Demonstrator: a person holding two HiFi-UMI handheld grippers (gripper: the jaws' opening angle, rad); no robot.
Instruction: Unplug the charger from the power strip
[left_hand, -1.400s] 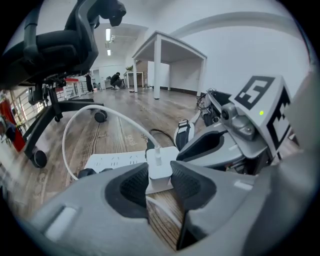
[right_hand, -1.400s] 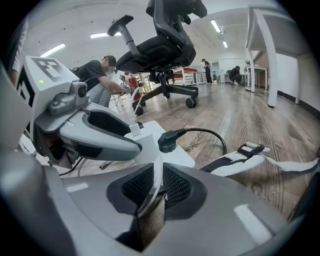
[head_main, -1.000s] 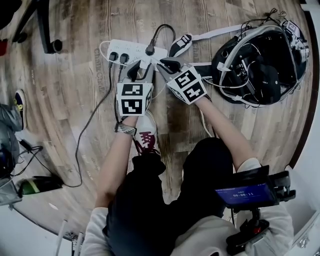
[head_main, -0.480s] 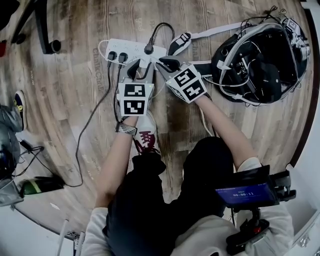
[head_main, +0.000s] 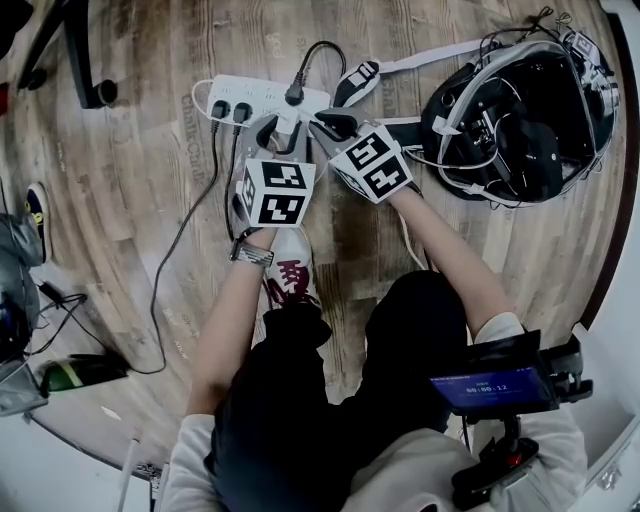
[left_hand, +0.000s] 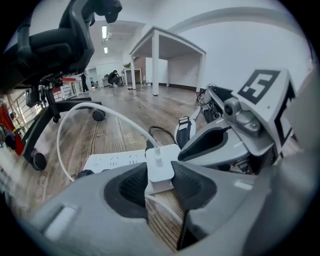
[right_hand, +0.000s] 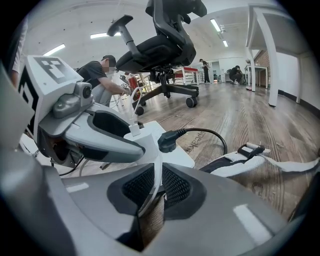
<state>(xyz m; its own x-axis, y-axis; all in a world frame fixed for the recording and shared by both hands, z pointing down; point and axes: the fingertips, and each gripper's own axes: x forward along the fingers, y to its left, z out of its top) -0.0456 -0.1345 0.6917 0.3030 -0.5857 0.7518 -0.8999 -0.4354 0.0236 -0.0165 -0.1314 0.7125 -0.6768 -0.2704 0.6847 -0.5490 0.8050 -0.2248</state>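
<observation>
A white power strip (head_main: 250, 92) (left_hand: 112, 161) (right_hand: 175, 155) lies on the wood floor. My left gripper (head_main: 278, 135) (left_hand: 159, 182) is shut on the white charger block (left_hand: 161, 167) (right_hand: 136, 131) at the strip's near right end. Its white cable arcs up and to the left. Whether the charger's prongs still sit in the socket is hidden. My right gripper (head_main: 322, 125) (right_hand: 156, 185) is close beside the left one, shut on a thin white cable that runs between its pads. A black plug (head_main: 295, 97) (right_hand: 169, 141) is in the strip just beyond.
Two black plugs (head_main: 228, 110) sit in the strip's left end. A black headset with wires (head_main: 520, 120) lies at the right, its strap and buckle (head_main: 360, 85) near the strip. An office chair base (head_main: 90, 60) stands at the far left. My shoe (head_main: 290, 270) is below the grippers.
My left gripper has shifted slightly right and toward the strip, its marker cube tipping. The right gripper has barely moved.
</observation>
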